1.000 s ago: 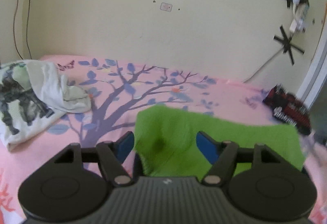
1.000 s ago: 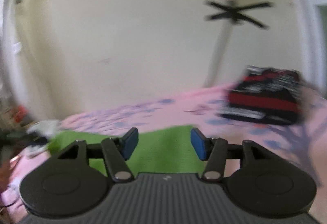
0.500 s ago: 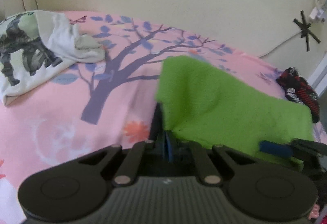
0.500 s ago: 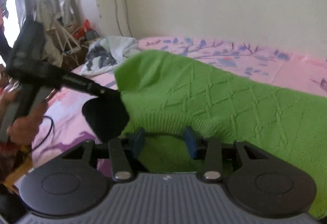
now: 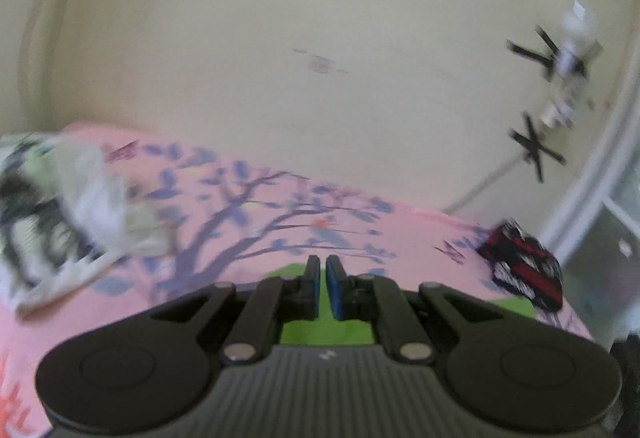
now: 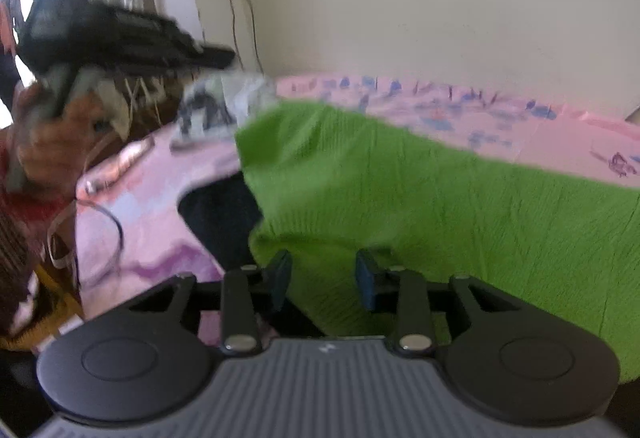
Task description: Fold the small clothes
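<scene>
Right wrist view: nearest, one right tool (image 6: 322,280), its two blue pads a modest gap apart and just been closing, straddles the bunched near hem of one green knitted sweater (image 6: 440,206); whether the pads press the knit I cannot tell. The sweater lies spread over one bed with a pink tree-print sheet (image 6: 540,134). Beyond it sits one white printed T-shirt (image 6: 216,106), crumpled. At far left one hand (image 6: 44,142) holds the left tool raised above the bed edge, pointing right. In the left wrist view the left tool (image 5: 322,286) has its pads almost together with nothing seen between them, green knit below. One red-and-black garment (image 5: 520,270) lies at the bed's far right.
</scene>
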`<state>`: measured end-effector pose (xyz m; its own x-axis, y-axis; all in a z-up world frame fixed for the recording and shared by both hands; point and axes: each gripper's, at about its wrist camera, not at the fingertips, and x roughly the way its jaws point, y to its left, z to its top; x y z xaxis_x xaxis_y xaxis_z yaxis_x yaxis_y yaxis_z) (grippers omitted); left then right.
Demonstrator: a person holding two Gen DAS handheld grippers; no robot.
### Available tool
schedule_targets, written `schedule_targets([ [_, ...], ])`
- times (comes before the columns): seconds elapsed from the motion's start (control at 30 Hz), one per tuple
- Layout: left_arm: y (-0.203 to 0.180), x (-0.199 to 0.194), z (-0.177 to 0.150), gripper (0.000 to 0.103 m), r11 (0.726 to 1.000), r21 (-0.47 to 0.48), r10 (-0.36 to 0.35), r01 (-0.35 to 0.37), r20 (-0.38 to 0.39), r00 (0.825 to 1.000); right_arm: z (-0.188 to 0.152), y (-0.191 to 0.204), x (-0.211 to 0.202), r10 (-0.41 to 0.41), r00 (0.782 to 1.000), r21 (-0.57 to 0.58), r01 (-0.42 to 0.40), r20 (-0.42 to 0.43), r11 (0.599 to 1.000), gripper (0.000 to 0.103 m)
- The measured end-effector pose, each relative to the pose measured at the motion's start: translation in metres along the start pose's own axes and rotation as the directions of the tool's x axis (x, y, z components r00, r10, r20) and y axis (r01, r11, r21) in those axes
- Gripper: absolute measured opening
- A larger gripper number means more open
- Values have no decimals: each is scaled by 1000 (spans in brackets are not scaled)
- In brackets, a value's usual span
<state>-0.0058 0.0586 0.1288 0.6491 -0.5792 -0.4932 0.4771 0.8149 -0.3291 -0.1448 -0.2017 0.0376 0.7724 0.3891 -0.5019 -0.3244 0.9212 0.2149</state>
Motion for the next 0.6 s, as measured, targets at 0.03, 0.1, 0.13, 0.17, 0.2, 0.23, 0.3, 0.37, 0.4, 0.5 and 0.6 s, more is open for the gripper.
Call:
schedule_targets([
  [0.03, -10, 7, -2, 5, 999, 35, -12, 13, -7, 1000, 4, 0, -3, 3, 999, 13, -4, 33, 1000, 26],
  [0.1, -25, 28, -5, 8, 995, 94, -23, 26, -25, 999, 13, -1, -5, -12, 997, 34, 9, 79, 999, 26],
  [0.13, -28, 41, -7, 8, 994, 105, -23, 27, -43, 999, 19, -2, -3, -25, 995, 44, 20, 99, 999, 26],
  [0.17, -27, 53, -7, 8, 994, 102, -21, 27, -60, 998, 23, -3, 0, -34, 993, 51, 28, 112, 998, 26],
  [0.2, -27, 63, -11, 8, 996, 91, -15, 23, -82, 997, 28, -6, 5, -43, 992, 64, 36, 119, 997, 26],
  [0.23, -23, 75, -14, 8, 997, 77, -4, 12, -110, 994, 33, -10, 12, -48, 992, 83, 38, 117, 996, 26],
  [0.3, -15, 95, -22, 7, 997, 62, 44, -34, -165, 985, 38, -18, 29, -56, 994, 109, 45, 99, 993, 26],
  [0.37, -8, 103, -33, 8, 996, 75, 59, -46, -176, 983, 36, -26, 56, -90, 996, 123, 89, 5, 988, 25],
  [0.4, -8, 101, -38, 8, 995, 86, 60, -46, -162, 985, 31, -31, 64, -83, 997, 136, 83, -6, 987, 25],
  [0.5, -12, 96, -43, 8, 991, 117, 87, -68, -162, 983, 29, -40, 58, -44, 999, 168, 43, 0, 985, 23],
  [0.6, -15, 95, -47, 8, 986, 150, 101, -78, -147, 984, 18, -46, 39, -34, 999, 181, 29, 23, 983, 20],
])
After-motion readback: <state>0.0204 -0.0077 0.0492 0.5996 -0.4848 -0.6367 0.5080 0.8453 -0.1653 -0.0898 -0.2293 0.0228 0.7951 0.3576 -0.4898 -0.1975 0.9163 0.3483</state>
